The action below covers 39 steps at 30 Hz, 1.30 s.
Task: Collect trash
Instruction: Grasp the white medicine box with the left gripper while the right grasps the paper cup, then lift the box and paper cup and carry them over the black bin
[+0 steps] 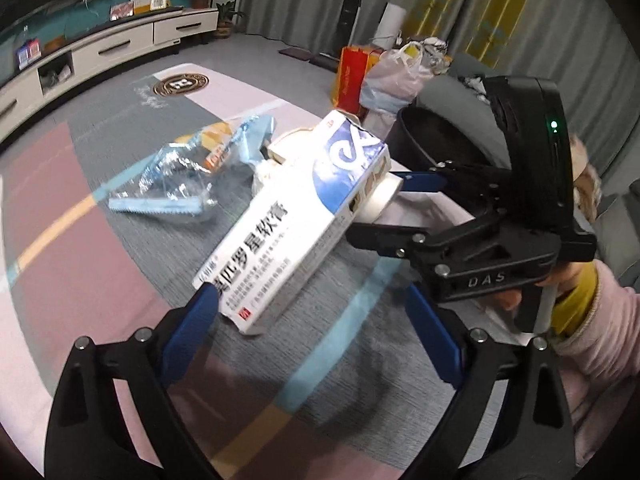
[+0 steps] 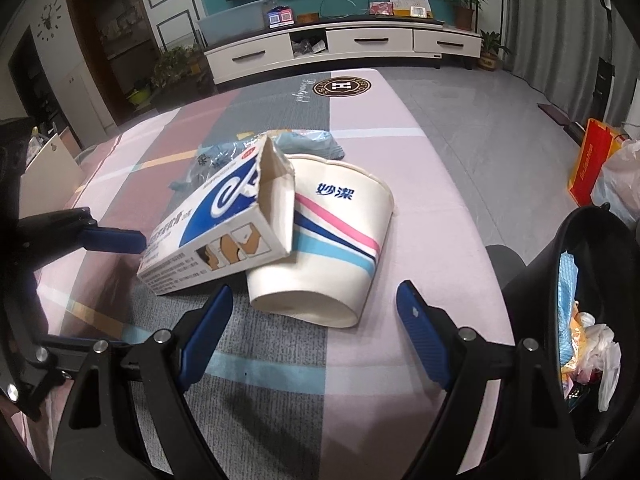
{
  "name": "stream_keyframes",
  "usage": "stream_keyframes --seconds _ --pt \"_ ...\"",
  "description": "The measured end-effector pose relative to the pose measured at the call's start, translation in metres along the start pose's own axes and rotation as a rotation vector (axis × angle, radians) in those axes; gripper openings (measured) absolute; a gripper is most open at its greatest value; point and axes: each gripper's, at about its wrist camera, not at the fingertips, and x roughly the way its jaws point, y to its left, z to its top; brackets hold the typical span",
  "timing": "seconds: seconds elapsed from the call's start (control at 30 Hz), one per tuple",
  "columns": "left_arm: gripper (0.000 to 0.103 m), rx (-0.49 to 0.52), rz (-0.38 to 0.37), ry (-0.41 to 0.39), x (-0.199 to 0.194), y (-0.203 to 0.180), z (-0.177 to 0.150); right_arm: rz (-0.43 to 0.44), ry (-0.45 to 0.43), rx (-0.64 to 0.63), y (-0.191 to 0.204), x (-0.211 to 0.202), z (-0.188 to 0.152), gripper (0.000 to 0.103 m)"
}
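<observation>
A white and blue medicine box [image 1: 296, 224] lies on the patterned mat, its torn end resting on a tipped white paper cup [image 2: 324, 248] with pink and blue stripes. The box also shows in the right wrist view [image 2: 216, 236]. A crumpled blue and clear plastic wrapper [image 1: 188, 172] lies behind them. My left gripper [image 1: 316, 328] is open, just short of the box's near end. My right gripper [image 2: 316, 320] is open in front of the cup's base, and in the left wrist view its fingers [image 1: 424, 182] flank the cup.
A black trash bin [image 2: 580, 320] with rubbish inside stands at the right edge of the mat. A red paper bag [image 2: 588, 160] and plastic bags sit on the floor beyond. A white TV cabinet [image 2: 344, 46] lines the far wall.
</observation>
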Motion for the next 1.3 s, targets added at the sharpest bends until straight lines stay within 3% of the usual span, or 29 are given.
stream_keyframes --seconds 0.07,0.33,0.6,0.67,0.93,1.3 --pt "0.094 0.019 0.043 0.007 0.001 0.0 0.005 0.006 0.003 0.011 0.0 0.002 0.001 0.082" --pt "0.094 0.161 0.094 0.125 0.027 -0.003 0.017 0.017 0.005 0.029 0.001 0.006 0.004 0.082" --pt "0.071 0.161 0.058 0.148 0.038 0.001 0.016 0.027 0.014 0.056 0.0 0.01 0.005 0.079" --pt "0.056 0.154 0.057 0.134 0.035 0.0 0.014 0.029 0.016 0.054 0.001 0.01 0.004 0.076" --pt "0.024 0.053 0.034 0.041 0.009 -0.003 0.001 0.035 0.016 0.073 0.0 0.008 0.004 0.063" --pt "0.023 -0.154 0.006 -0.121 -0.048 -0.017 -0.032 0.044 -0.018 0.094 -0.011 -0.017 -0.004 0.061"
